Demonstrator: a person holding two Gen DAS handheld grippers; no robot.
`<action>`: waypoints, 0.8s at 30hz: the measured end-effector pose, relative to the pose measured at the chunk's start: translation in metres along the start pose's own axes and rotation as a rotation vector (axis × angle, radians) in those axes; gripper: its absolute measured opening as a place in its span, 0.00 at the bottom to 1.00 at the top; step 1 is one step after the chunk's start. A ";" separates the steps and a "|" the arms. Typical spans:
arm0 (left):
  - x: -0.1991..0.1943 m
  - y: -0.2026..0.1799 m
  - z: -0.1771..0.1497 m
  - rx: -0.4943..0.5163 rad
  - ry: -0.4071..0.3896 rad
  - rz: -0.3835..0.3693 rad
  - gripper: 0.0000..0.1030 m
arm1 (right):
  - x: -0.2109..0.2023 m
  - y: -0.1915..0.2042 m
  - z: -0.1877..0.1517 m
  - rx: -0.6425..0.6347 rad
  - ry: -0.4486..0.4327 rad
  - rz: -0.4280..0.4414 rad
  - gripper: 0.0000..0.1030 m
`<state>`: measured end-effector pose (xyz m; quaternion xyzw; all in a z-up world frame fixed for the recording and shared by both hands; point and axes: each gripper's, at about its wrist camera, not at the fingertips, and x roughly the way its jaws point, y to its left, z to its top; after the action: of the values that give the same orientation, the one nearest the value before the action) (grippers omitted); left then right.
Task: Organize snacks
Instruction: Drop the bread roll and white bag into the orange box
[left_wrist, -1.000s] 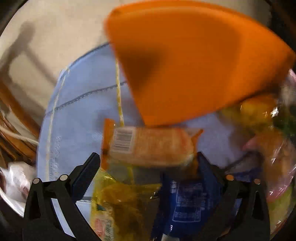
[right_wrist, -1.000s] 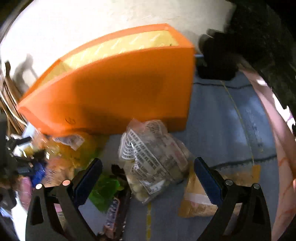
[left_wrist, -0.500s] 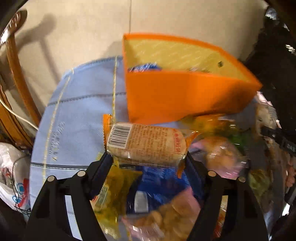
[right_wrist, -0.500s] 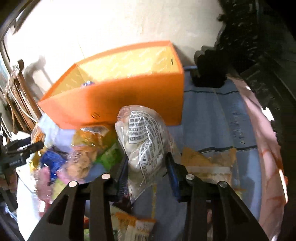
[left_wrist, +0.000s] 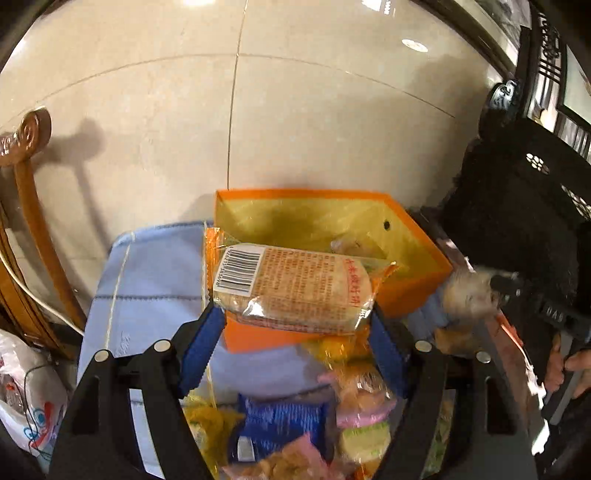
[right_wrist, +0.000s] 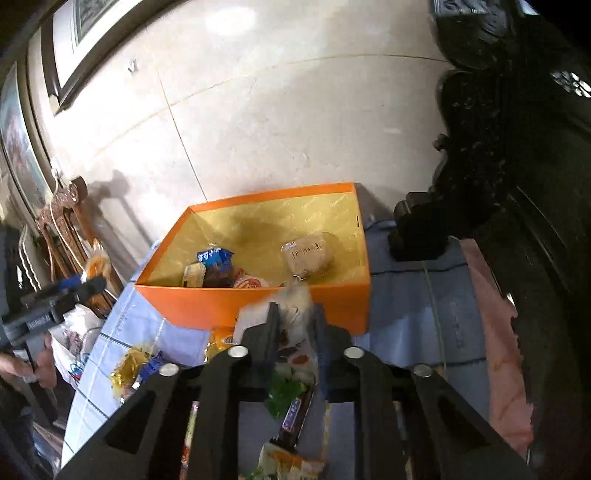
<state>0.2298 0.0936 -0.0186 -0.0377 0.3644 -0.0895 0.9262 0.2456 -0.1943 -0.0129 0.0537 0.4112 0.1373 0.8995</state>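
Observation:
My left gripper (left_wrist: 295, 318) is shut on an orange-wrapped cracker pack (left_wrist: 295, 284) with a barcode. It holds the pack crosswise, in the air, in front of the orange box (left_wrist: 410, 295). My right gripper (right_wrist: 295, 309) has its jaws closing tight on a clear snack bag (right_wrist: 295, 293), just before the box's near wall (right_wrist: 221, 306). It also shows blurred at the right of the left wrist view. Inside the box lie a blue packet (right_wrist: 214, 256) and a tan wrapped cake (right_wrist: 306, 254). Several loose snacks (left_wrist: 280, 417) lie on the blue cloth (left_wrist: 147, 295) below.
A wooden chair (left_wrist: 33, 206) and a white plastic bag (left_wrist: 26, 398) stand left of the table. Dark carved furniture (right_wrist: 517, 184) and a pink cloth (right_wrist: 498, 350) are on the right. A tiled wall rises right behind the box. A chocolate bar (right_wrist: 295, 417) lies under my right gripper.
Both grippers shut on their packs and rose from the pile. The box, once seen side-on, now shows its inside from above.

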 end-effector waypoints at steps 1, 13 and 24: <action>0.001 0.000 0.003 -0.007 -0.001 0.005 0.71 | 0.006 -0.001 -0.001 0.018 0.021 0.013 0.11; -0.019 -0.011 0.021 0.040 -0.043 -0.016 0.71 | -0.016 -0.001 -0.005 0.115 -0.003 0.121 0.09; -0.006 -0.018 0.106 0.028 -0.123 0.033 0.71 | -0.013 0.013 0.120 0.030 -0.174 0.052 0.09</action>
<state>0.2950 0.0774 0.0652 -0.0242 0.3063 -0.0770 0.9485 0.3256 -0.1841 0.0781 0.0896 0.3318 0.1491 0.9272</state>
